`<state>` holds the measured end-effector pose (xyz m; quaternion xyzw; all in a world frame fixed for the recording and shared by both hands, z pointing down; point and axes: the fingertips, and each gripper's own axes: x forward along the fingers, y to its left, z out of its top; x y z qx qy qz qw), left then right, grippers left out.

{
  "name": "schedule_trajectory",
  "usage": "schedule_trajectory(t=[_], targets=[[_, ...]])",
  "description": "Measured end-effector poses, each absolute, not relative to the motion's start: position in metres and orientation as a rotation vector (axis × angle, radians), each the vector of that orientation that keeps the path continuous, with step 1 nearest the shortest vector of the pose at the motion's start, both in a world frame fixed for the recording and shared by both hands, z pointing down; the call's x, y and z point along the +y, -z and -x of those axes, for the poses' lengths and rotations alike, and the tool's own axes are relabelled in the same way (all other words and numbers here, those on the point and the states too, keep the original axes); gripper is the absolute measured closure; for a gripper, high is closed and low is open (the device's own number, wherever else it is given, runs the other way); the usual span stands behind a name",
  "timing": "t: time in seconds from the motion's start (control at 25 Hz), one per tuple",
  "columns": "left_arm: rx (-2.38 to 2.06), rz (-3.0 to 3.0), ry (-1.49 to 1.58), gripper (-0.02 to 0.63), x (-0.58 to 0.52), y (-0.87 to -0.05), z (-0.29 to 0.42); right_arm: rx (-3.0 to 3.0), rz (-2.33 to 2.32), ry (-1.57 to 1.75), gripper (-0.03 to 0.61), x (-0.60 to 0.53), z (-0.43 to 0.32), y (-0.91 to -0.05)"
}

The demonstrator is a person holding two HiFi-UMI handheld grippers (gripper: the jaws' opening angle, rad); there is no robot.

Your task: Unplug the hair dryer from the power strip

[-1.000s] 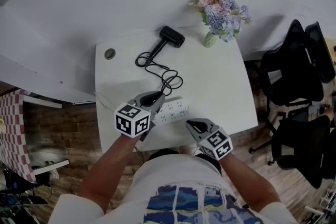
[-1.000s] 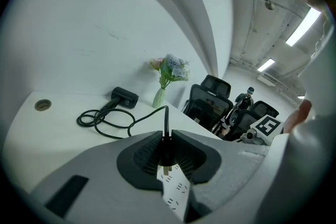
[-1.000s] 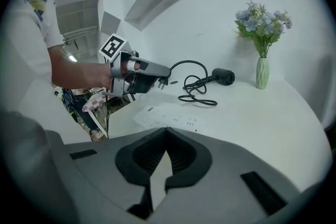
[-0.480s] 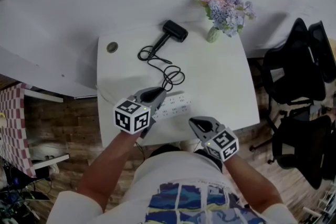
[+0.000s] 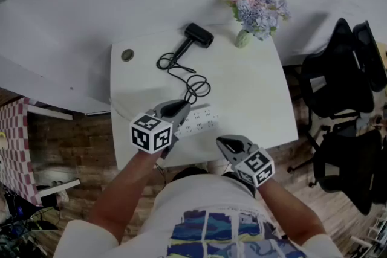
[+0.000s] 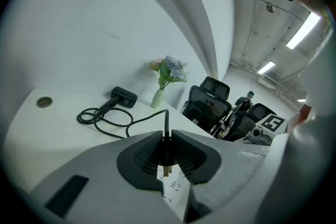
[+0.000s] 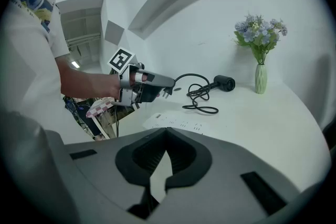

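The black hair dryer (image 5: pixel 198 35) lies at the table's far side, and its cord (image 5: pixel 181 72) coils back toward me. My left gripper (image 5: pixel 179 107) is shut on the cord's black plug (image 6: pixel 165 157). It holds the plug in the air just above the left end of the white power strip (image 5: pixel 198 119), with the prongs bare. The right gripper view shows that plug (image 7: pixel 168 91) clear of the power strip (image 7: pixel 178 122). My right gripper (image 5: pixel 224 143) hovers at the near table edge, right of the strip, shut and holding nothing.
A vase of flowers (image 5: pixel 253 9) stands at the table's far right corner. A round cable grommet (image 5: pixel 127 55) sits at the far left. Black office chairs (image 5: pixel 338 81) stand to the right of the white table (image 5: pixel 254 93). A wall runs behind it.
The right gripper has risen a little near the table's front edge. The left gripper has stayed put with the plug in its jaws.
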<state>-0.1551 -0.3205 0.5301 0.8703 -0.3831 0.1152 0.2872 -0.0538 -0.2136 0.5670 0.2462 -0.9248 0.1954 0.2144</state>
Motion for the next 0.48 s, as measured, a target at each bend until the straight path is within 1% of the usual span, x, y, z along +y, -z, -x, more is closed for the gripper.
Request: schedule_trajectory(t=[0.48], targets=[[-1.021, -2.328, -0.317, 0.561, -0.32, -0.5296, 0.1523, -2.572, -0.694, -0.526, 0.583, -0.2169, 0.0535, -0.5619]])
